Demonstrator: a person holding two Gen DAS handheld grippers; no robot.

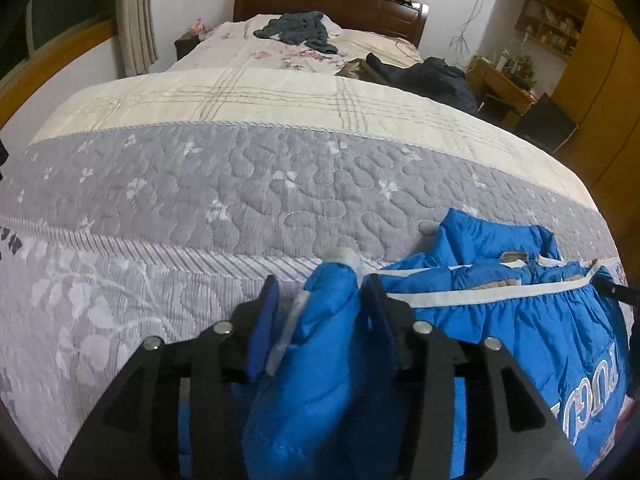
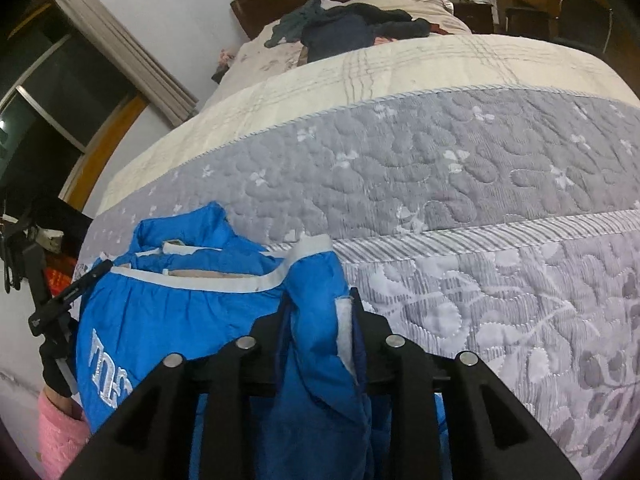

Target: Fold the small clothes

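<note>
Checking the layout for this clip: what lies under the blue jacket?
The grey quilted bedspread shows around the blue jacket, which both tools hold by their fingers. Whether anything lies beneath the jacket is hidden by its fabric.

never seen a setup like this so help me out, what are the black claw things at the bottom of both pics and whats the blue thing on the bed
Each black claw is a hand-held two-finger gripper with a wide-angle camera looking along its fingers. One picture comes from the left gripper, the other from the right gripper. No robot: a person holds them, and a pink sleeve shows in the right view. The blue thing is a small padded blue jacket with white trim. Each gripper is closed on a fold of it, over a grey and cream quilted bedspread. Dark clothes lie further up the bed.
</note>
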